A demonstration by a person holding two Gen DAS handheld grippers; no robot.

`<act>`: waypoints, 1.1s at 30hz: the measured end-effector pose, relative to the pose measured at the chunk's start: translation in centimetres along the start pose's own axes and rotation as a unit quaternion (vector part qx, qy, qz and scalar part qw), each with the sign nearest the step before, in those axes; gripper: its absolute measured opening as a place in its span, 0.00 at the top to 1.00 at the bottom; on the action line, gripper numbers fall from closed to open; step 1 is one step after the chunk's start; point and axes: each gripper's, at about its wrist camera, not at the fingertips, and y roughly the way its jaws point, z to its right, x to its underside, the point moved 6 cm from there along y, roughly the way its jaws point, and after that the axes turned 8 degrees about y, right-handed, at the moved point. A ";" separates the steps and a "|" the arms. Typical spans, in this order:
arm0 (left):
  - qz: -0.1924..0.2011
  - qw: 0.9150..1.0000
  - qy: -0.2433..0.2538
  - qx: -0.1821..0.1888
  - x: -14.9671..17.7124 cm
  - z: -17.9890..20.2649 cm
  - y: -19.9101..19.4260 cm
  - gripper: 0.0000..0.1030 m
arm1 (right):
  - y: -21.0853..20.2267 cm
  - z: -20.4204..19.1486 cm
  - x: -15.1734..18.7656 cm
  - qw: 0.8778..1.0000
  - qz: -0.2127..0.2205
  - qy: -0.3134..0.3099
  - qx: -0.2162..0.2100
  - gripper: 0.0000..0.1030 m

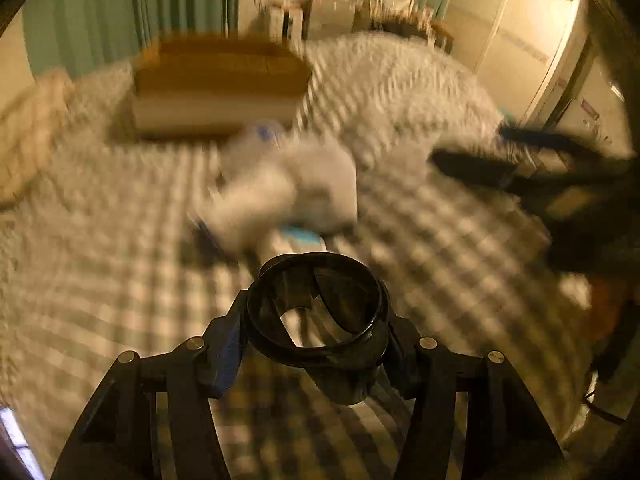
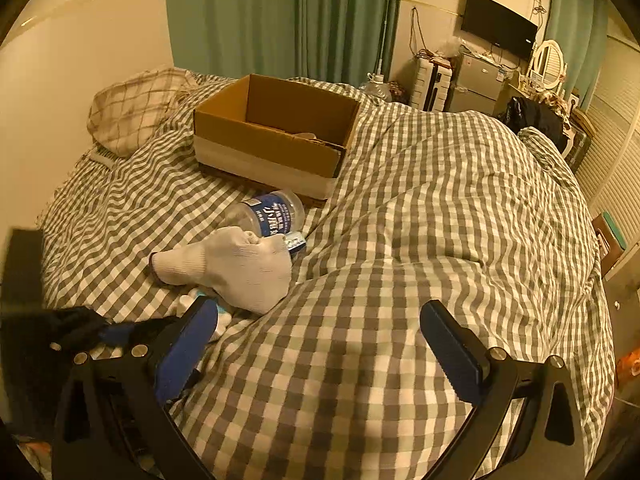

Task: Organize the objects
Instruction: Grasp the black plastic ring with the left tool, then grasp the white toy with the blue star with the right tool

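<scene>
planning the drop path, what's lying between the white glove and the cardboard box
In the right wrist view, a clear bottle with a blue label lies on its side between the white glove and the cardboard box.

Ahead-left of your right jaws, the glove (image 2: 240, 266) lies on the bed (image 2: 400, 208); bottle (image 2: 272, 212) beyond it, cardboard box (image 2: 272, 136) farthest.

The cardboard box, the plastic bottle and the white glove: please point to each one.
cardboard box (image 2: 264, 148), right wrist view, front wall.
plastic bottle (image 2: 272, 210), right wrist view, blue label.
white glove (image 2: 240, 268), right wrist view, back of the palm.
</scene>
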 end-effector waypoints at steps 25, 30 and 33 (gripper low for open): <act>0.028 0.992 -0.078 -0.094 -0.2 -12.8 -0.8 0.42 | 11.7 -10.8 4.3 0.982 -0.174 -0.073 -0.001 0.29; 0.034 0.993 -0.077 -0.083 0.0 -12.5 -1.1 0.42 | 12.7 -10.9 4.3 0.980 -0.187 -0.066 -0.010 0.47; 0.039 0.994 -0.077 -0.073 0.0 -12.2 -1.6 0.42 | 11.3 -10.8 4.2 0.984 -0.167 -0.066 -0.013 0.47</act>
